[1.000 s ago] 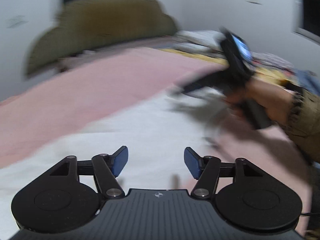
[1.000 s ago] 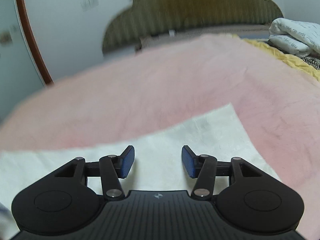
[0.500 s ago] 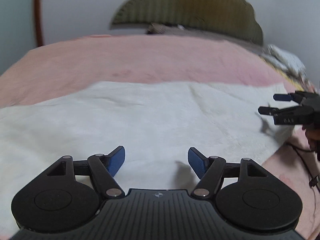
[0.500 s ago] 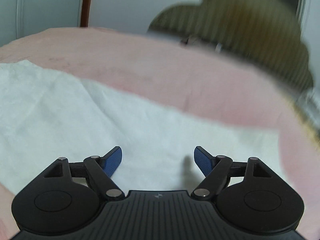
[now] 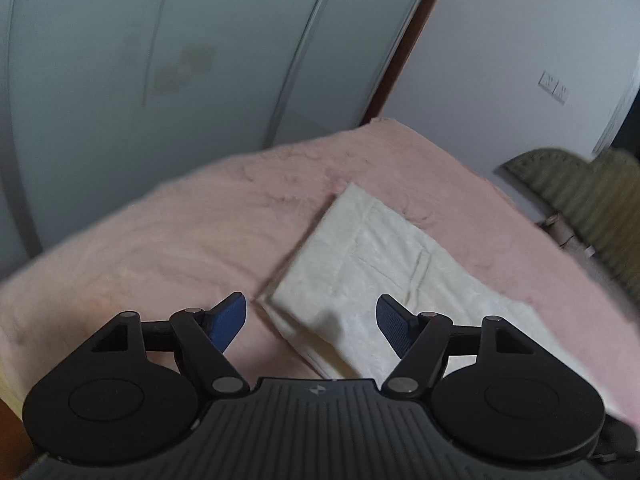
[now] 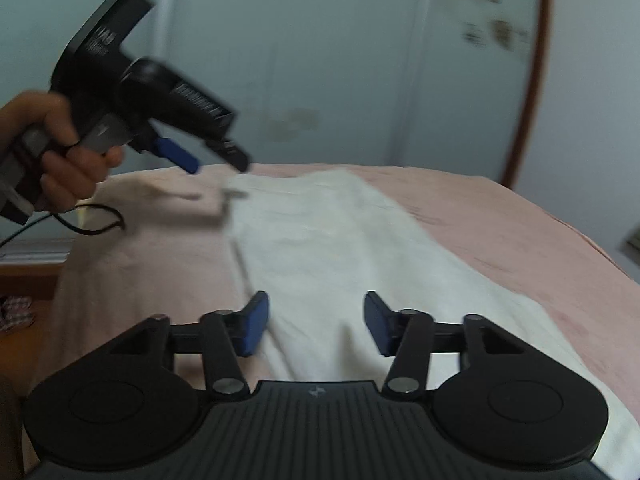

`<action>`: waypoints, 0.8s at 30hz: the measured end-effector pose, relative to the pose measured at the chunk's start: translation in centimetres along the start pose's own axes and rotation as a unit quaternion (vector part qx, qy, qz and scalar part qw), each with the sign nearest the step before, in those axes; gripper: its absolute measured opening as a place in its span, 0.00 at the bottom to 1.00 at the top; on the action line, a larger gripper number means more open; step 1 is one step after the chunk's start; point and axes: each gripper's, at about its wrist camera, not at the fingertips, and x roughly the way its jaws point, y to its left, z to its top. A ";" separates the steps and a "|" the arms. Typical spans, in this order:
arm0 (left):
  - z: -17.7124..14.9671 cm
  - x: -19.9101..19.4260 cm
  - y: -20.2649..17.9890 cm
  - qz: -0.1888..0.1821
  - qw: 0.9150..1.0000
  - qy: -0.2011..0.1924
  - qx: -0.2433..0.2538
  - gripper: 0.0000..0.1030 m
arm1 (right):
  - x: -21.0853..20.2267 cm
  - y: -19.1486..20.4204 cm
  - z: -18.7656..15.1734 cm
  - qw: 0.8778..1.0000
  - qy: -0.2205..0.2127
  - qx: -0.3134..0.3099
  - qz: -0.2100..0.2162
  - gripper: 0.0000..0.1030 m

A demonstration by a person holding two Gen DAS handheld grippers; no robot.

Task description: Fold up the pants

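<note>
White pants (image 5: 372,264) lie flat on the pink bed (image 5: 180,240), laid out for folding. Left tool (image 5: 311,322) and right tool (image 6: 314,322) hover spread, holding nothing, probably lining up on the edge.

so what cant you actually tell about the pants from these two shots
- Near end of the pants: left wrist view, hidden behind the left gripper body.
- Far end: right wrist view, smeared by motion blur.
- Right-hand stretch of the pants: cut off by the frame edge, behind the right gripper.
- Waistband or hem: cannot tell in either view.
</note>
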 end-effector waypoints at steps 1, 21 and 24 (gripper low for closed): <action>0.2 0.2 0.8 -0.017 1.000 0.009 -0.020 0.70 | 1.1 0.6 0.6 1.000 0.001 -0.009 0.010 0.41; -0.9 3.4 2.8 -0.088 0.988 0.014 -0.123 0.05 | 10.6 2.1 3.5 0.998 0.015 -0.059 0.029 0.10; -1.0 2.1 2.4 -0.079 0.992 -0.010 -0.097 0.05 | 10.5 1.7 3.9 0.998 0.007 -0.041 0.039 0.08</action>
